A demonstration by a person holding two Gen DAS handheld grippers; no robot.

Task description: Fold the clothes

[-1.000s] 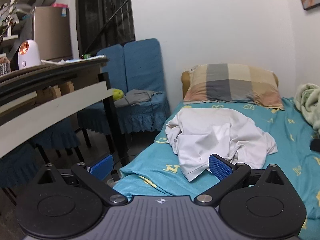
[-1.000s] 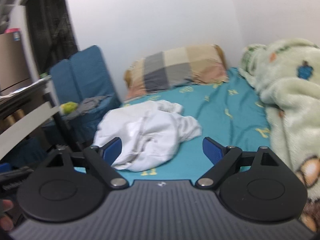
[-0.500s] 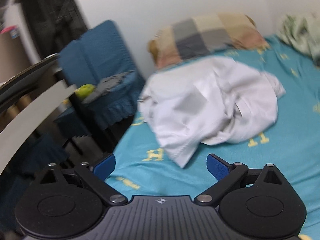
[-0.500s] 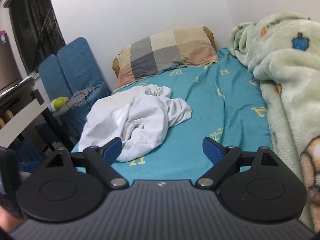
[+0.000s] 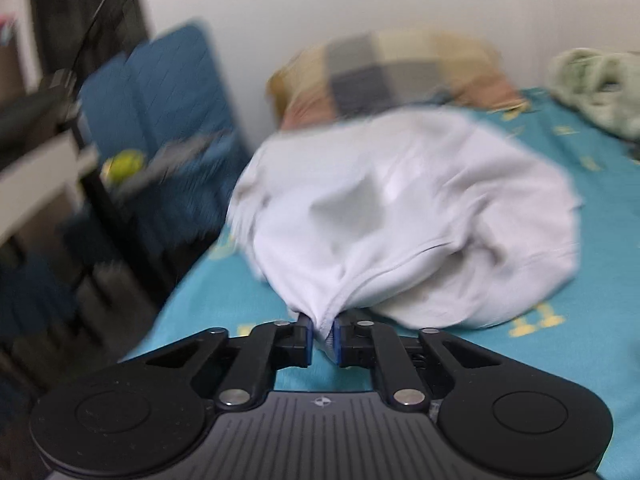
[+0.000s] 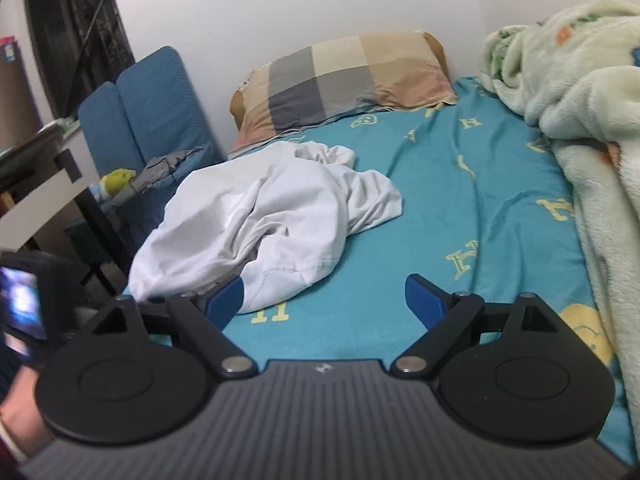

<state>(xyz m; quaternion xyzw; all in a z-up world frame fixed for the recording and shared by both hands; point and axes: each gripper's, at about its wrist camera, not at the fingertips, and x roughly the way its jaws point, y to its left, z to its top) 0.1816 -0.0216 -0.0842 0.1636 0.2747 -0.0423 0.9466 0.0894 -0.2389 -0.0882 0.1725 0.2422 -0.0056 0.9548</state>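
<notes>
A crumpled white shirt [image 5: 400, 216] lies in a heap on the teal bed sheet [image 5: 600, 320]. My left gripper [image 5: 322, 336] is shut on the shirt's near hem corner, and the cloth bunches between the blue pads. In the right wrist view the same shirt [image 6: 272, 212] lies on the left half of the bed. My right gripper [image 6: 326, 300] is open and empty, just in front of the shirt's near edge. Its left pad [image 6: 226, 298] is beside the cloth.
A checked pillow [image 6: 344, 80] lies at the head of the bed. A fluffy pale green blanket [image 6: 580, 128] covers the right side. Blue chairs [image 6: 148, 104] and a desk [image 6: 36, 184] stand left of the bed. The left gripper's body [image 6: 24, 304] shows at the left edge.
My left gripper moved in to the shirt's near corner and closed on it. My right gripper moved a little closer to the shirt and stayed open.
</notes>
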